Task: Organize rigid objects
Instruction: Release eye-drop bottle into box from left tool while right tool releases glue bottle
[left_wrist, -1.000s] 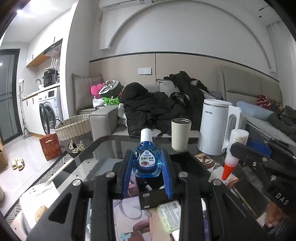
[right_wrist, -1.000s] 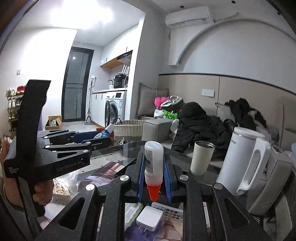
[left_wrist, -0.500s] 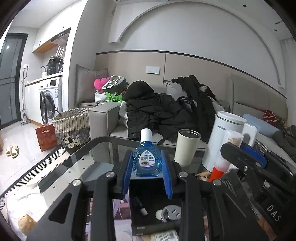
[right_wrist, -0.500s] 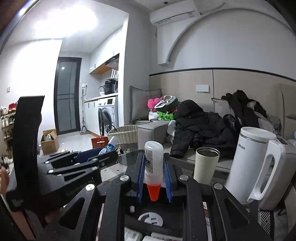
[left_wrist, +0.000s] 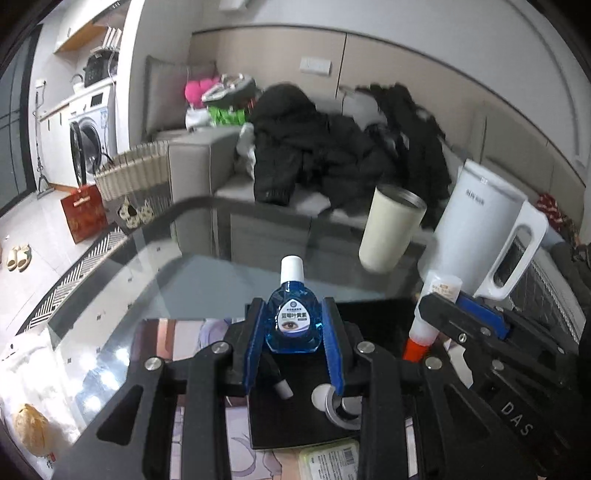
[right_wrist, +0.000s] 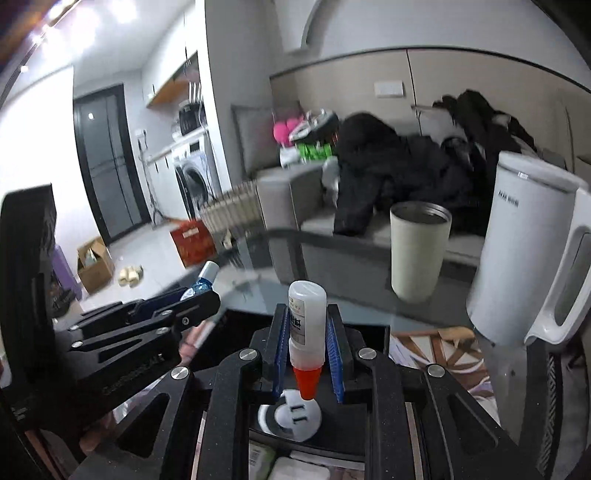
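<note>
A small blue eye-drop bottle (left_wrist: 293, 320) with a white cap stands upright between the blue pads of my left gripper (left_wrist: 293, 334), which is shut on it. My right gripper (right_wrist: 307, 349) is shut on a white glue bottle (right_wrist: 306, 325) that hangs orange tip down. Both are held over an open black box (left_wrist: 295, 424) on the glass table (left_wrist: 177, 280); a round white piece (right_wrist: 290, 419) and a small stick lie inside it. In the left wrist view the right gripper (left_wrist: 443, 314) shows at the right with the glue bottle (left_wrist: 432, 317). The right wrist view shows the left gripper (right_wrist: 207, 295) at the left.
A cream tumbler (left_wrist: 389, 232) and a white electric kettle (left_wrist: 480, 236) stand at the table's far right. Small packets (left_wrist: 328, 461) lie just in front of the box. Beyond the table are a grey sofa with black coats (left_wrist: 314, 147), a wicker basket (left_wrist: 129, 173) and a washing machine.
Both grippers have moved forward and tilted down, each keeping its bottle. The black box now lies right under the fingers, and the tumbler and kettle look closer.
</note>
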